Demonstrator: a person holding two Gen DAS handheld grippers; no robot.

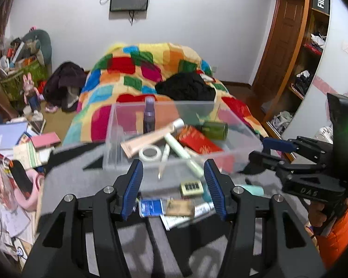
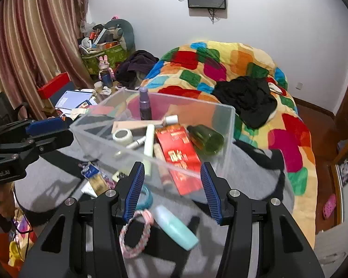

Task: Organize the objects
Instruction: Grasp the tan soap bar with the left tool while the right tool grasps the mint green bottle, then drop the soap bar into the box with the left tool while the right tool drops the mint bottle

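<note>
Left gripper point(image 1: 172, 186): jaws spread wide, blue ribbed pads point(image 1: 132, 185) facing each other at 6 o'clock of the left wrist view, nothing between them. Right gripper point(image 2: 171, 191): jaws likewise parted, empty, at 6 o'clock of its own view. Each tool appears in the other's camera: the right one enters at 3 o'clock, the left one at 9 o'clock, fingers level and pointing inward.

Each camera sat low behind its own tongs, looking forward and slightly down over the grey worktop point(image 1: 65, 173) toward the bed point(image 1: 150, 69) and the far wall. The left view faced the clear box point(image 1: 181, 134) squarely from close by; the right view saw the same box point(image 2: 155, 125) from its right corner.
</note>
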